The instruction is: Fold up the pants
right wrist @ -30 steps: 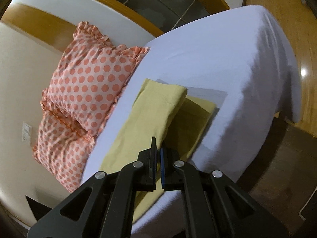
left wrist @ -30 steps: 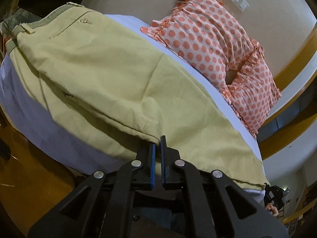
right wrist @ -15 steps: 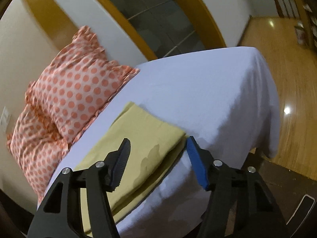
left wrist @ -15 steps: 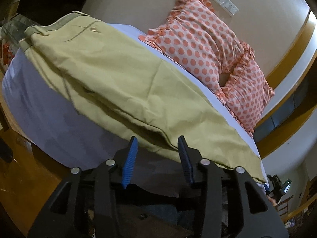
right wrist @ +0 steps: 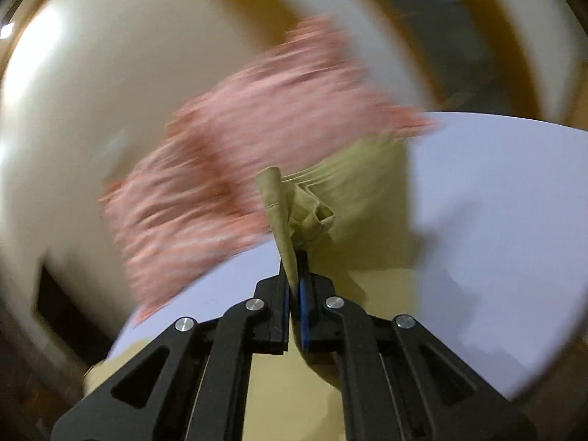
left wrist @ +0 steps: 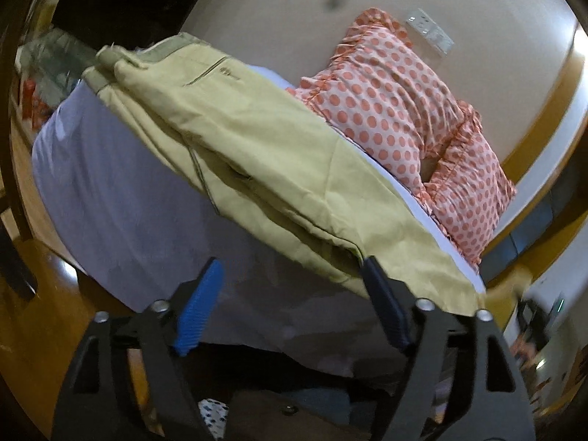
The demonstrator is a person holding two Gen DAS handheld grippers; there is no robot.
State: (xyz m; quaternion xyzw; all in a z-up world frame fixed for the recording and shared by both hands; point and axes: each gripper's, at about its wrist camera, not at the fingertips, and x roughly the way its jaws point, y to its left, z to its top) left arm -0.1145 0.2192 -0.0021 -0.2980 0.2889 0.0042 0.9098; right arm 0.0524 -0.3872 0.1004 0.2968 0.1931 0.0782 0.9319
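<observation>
Khaki-yellow pants [left wrist: 257,154] lie lengthwise on a white bed [left wrist: 121,220], waistband at the far left. My left gripper [left wrist: 290,294] is open and empty, just below the pants' near edge at the bedside. My right gripper [right wrist: 293,268] is shut on the pants' leg-end hem [right wrist: 290,213], which bunches up above the fingers; the rest of the fabric [right wrist: 367,191] trails away over the sheet [right wrist: 496,220]. The right wrist view is blurred by motion.
Two pink polka-dot pillows [left wrist: 397,110] lean against the beige wall behind the bed; they show as a pink blur in the right wrist view [right wrist: 257,139]. A wall socket [left wrist: 430,31] sits above them. Wooden floor [left wrist: 22,294] lies at the left of the bed.
My left gripper opened wide and drew back below the bed edge. My right gripper opened, then shut on the pants' leg hem and lifts it, moving fast.
</observation>
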